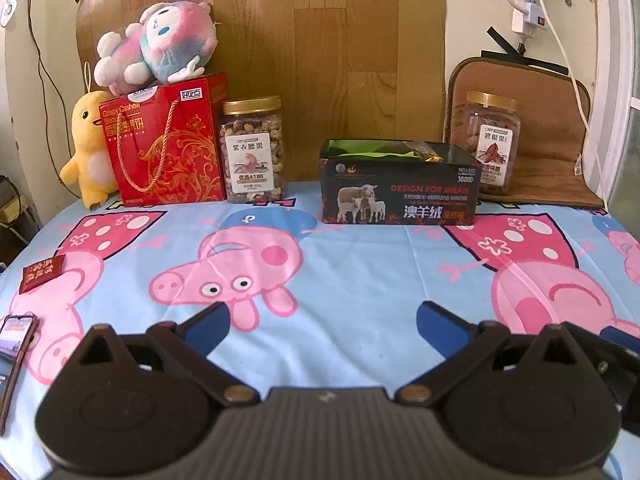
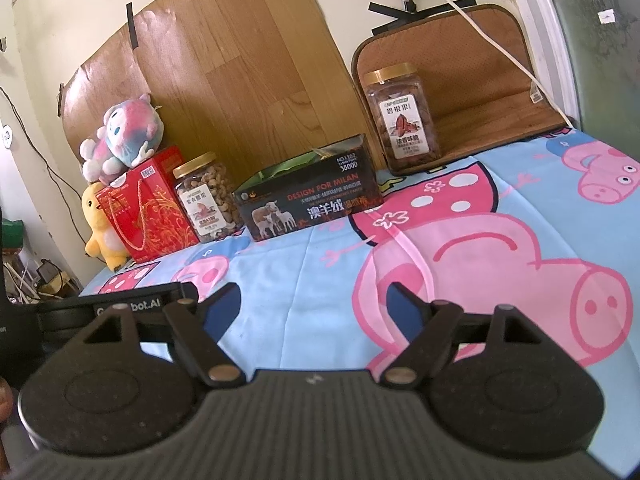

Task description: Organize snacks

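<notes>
Blue cloth [image 1: 360,264] printed with pink pigs covers the table, and both grippers hang low over it with nothing between their fingers. The left gripper [image 1: 323,322] has its jaws spread wide apart; the right gripper [image 2: 316,308] is likewise released, its blue pads parted over bare cloth.

At the back, against a wood-grain board [image 1: 328,60], stands a row of snacks. A black box [image 1: 400,196] with sheep on its front sits open-topped near the middle, with green lining and a wrapped item showing inside. Left of it is a cashew jar [image 1: 254,152] with a gold lid, just beside a red gift box [image 1: 168,148] with a rope handle. A pink-and-blue plush [image 1: 160,44] lies on top of the red box, and a yellow plush [image 1: 90,148] leans at its left side. Right of the black box, a pecan jar [image 1: 486,140] stands on a brown mat [image 1: 552,160].

Well apart from the row, near the left edge in the left wrist view, a small dark red packet [image 1: 42,274] lies flat on the cloth, and a phone [image 1: 16,356] lies nearer the camera.
</notes>
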